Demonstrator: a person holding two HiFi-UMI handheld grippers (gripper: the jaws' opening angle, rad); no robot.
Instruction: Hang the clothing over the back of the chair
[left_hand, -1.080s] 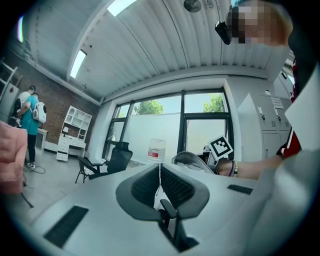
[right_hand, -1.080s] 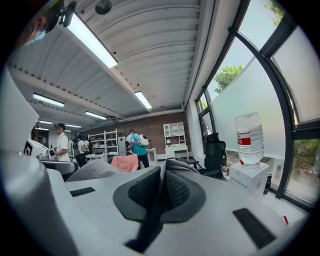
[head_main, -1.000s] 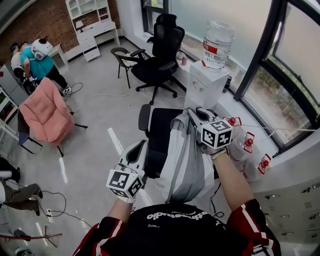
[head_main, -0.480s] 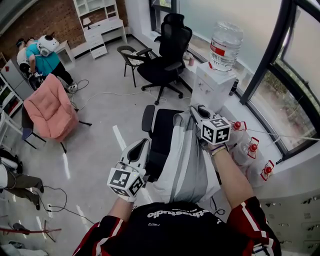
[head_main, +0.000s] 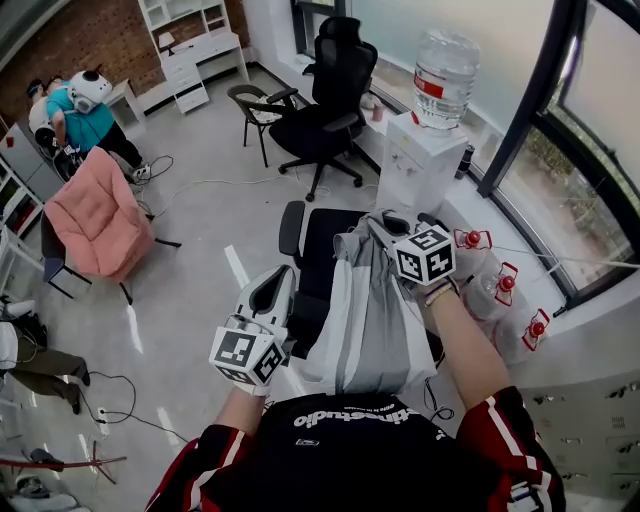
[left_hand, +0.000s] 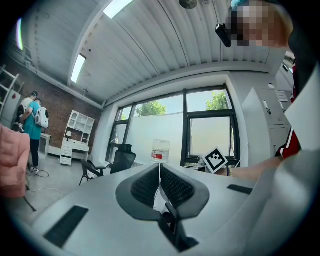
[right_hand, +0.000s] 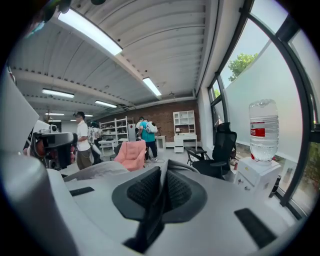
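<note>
Two claws show. The left claw (head_main: 272, 290), low and left of middle, is pinched closed on nothing. The nearest black chair (head_main: 322, 250) stands just past it. One grey clothing (head_main: 372, 320) hangs up-and-down across the chair's right side. Its top end is pinched in the right claw (head_main: 388, 226).
</note>
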